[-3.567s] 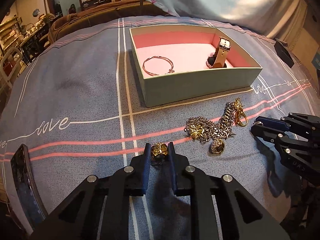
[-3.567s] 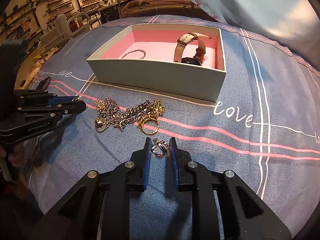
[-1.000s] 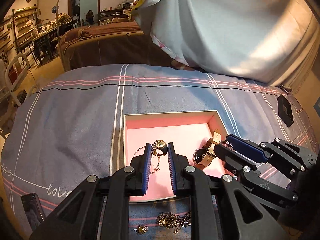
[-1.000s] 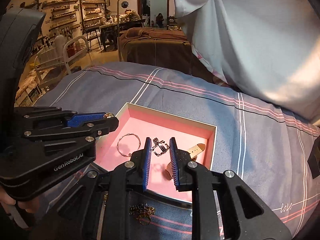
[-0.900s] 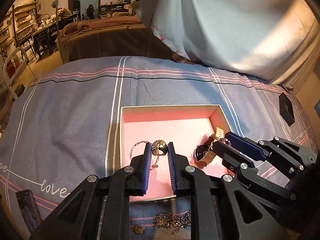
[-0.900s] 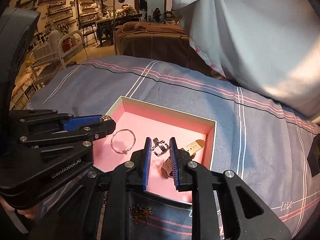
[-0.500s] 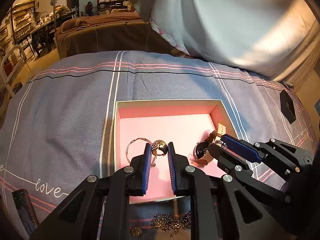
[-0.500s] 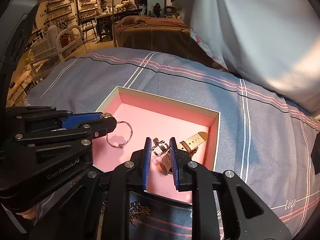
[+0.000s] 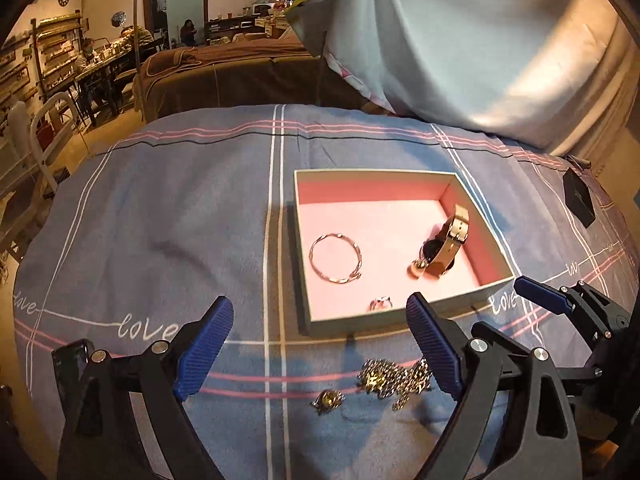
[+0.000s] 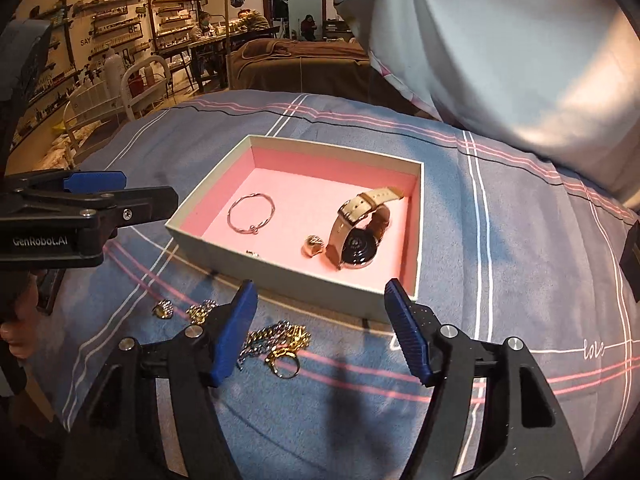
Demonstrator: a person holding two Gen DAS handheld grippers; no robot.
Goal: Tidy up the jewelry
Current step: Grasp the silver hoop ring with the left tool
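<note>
**Both grippers wide, nothing held**

The left gripper (image 9: 320, 344) tilts steeply downward; its jaws have just been opening and now stand wide apart with nothing between the pads. The right gripper (image 10: 320, 328) tilts down likewise, its jaws also just opened and empty. A hand (image 10: 14, 336) grips the left gripper's handle.

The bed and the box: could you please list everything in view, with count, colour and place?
box: one, pale outside, pink inside, on the bedspread
bangle: one, silver, box left
watch: one, beige strap, dark face, box right
gold ring: one, beside the watch
silver ring: one, box near edge
chains: tangled heap, gold and silver, before the box
loose ring: one, gold, left of the heap
bedspread: one, blue, pink and white stripes
left gripper: fingers open, empty
right gripper: fingers open, empty
</note>
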